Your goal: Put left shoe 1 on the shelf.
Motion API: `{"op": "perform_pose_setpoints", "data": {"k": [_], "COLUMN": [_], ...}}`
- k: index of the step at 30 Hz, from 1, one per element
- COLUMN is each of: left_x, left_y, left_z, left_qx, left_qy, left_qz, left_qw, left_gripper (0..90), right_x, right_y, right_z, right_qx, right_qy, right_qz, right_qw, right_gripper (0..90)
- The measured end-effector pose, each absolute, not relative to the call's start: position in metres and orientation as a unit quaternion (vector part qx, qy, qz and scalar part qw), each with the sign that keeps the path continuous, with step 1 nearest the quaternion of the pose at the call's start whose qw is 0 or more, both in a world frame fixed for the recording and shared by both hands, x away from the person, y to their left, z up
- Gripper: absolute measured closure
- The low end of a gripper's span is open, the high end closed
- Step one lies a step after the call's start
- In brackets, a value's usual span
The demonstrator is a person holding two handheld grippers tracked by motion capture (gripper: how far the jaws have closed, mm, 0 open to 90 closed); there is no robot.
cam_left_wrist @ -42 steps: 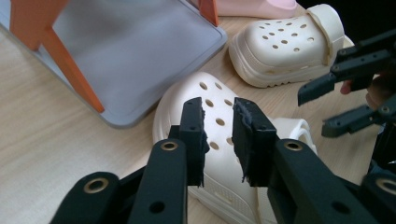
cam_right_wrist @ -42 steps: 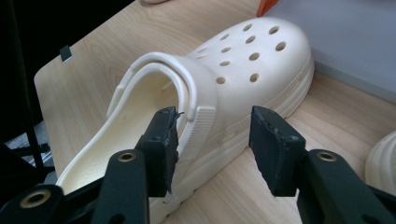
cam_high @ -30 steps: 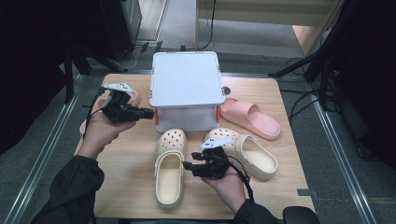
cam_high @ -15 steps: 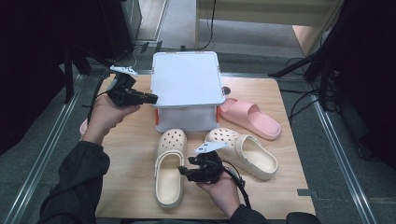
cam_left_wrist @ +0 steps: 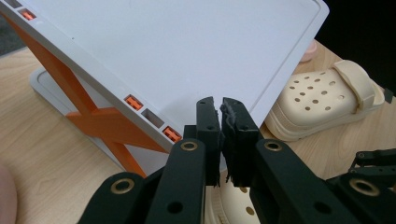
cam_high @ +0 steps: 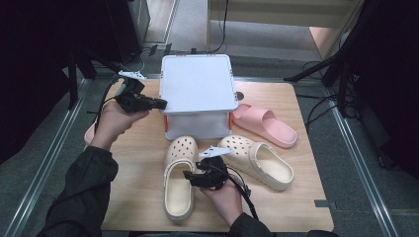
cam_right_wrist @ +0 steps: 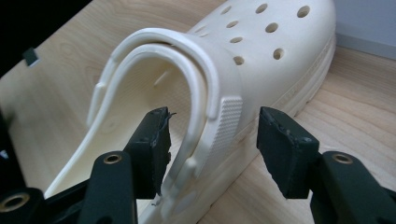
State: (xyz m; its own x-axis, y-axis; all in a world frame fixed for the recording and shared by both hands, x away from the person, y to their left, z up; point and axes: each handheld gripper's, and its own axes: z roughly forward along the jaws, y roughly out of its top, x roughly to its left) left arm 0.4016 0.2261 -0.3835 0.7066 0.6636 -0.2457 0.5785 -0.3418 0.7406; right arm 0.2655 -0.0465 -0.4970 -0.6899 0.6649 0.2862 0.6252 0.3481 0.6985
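Note:
A white lidded storage box [cam_high: 197, 89] with orange latches stands mid-table. My left gripper [cam_high: 163, 104] is level with the lid's left edge; its jaws [cam_left_wrist: 220, 106] have just been closing and are shut with nothing between them, the lid [cam_left_wrist: 187, 51] right behind. Two cream clogs lie in front of the box. My right gripper [cam_high: 188, 176] is at the left clog [cam_high: 178, 197]. Its jaws [cam_right_wrist: 212, 126] have been opening a little and stand open astride the clog's side wall and strap [cam_right_wrist: 205, 93], one jaw inside, one outside, pads not pressing.
The second cream clog [cam_high: 259, 160] lies to the right, toe toward the box. A pink slide [cam_high: 264, 123] rests right of the box, and another pink slipper [cam_high: 90, 134] peeks out under the left forearm at the table's left edge. Dark stands surround the table.
The left hand has moved a little farther away, up to the box lid's left edge. The right gripper has shifted left and lower, onto the left clog's side.

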Motion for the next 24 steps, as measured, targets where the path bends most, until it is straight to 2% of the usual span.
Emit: {"op": "perform_pose_setpoints", "data": {"k": [9, 20, 24], "left_x": [0.403, 0.402, 0.403], "left_y": [0.228, 0.228, 0.229], "left_z": [-0.386, -0.386, -0.387], "left_qx": [0.814, 0.811, 0.81], "left_qy": [0.378, 0.379, 0.379], "left_qz": [0.045, 0.043, 0.043], "left_qw": [0.439, 0.443, 0.445], "left_gripper": [85.4, 85.2, 85.2], "right_x": [0.269, 0.276, 0.282], "right_y": [-0.04, -0.051, -0.056], "right_z": [-0.502, -0.495, -0.492], "right_qx": [0.406, 0.419, 0.422], "right_qy": [0.816, 0.81, 0.81], "right_qz": [0.411, 0.409, 0.404], "right_qw": [0.039, 0.039, 0.047], "right_gripper": [50.7, 73.7, 76.9]}}
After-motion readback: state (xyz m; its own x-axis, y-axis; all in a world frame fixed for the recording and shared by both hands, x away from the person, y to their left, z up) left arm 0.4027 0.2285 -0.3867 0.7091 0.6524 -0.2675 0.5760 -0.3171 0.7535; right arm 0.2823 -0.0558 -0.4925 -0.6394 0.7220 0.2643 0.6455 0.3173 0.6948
